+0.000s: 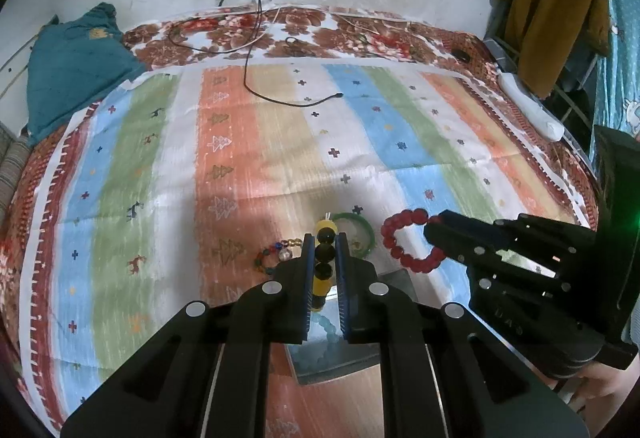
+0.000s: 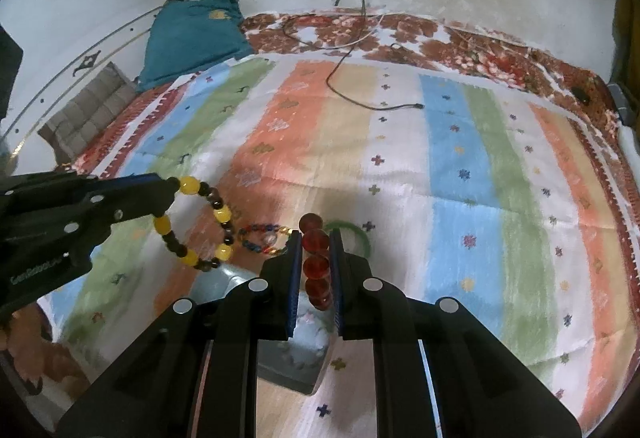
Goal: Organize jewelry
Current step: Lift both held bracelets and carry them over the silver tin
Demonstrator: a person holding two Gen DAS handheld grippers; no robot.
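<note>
Both tongs were loaded. The left gripper was pinched on a yellow-and-black bead bracelet, its loop hanging free beyond the fingertips above the striped cloth. The right gripper was pinched on a red bead bracelet, several beads lined up between its fingers and the rest of the ring sticking out ahead.

Below and just in front of both grippers sat a small grey box with something pale blue inside; contents too blurred to name. Two pieces lay loose on the cloth just beyond the tips: a multicoloured bead bracelet and a green bangle, near each other, apart from the box.

Handling judgement: the bead strings looked light and floppy, probably on elastic, so each would sag and swing from its pinch point. Round glossy beads could roll out of a flat grip; holding across several beads in a row, as here, seemed safest. The bangle looked rigid and smooth; its rim would be the place to grip.
</note>
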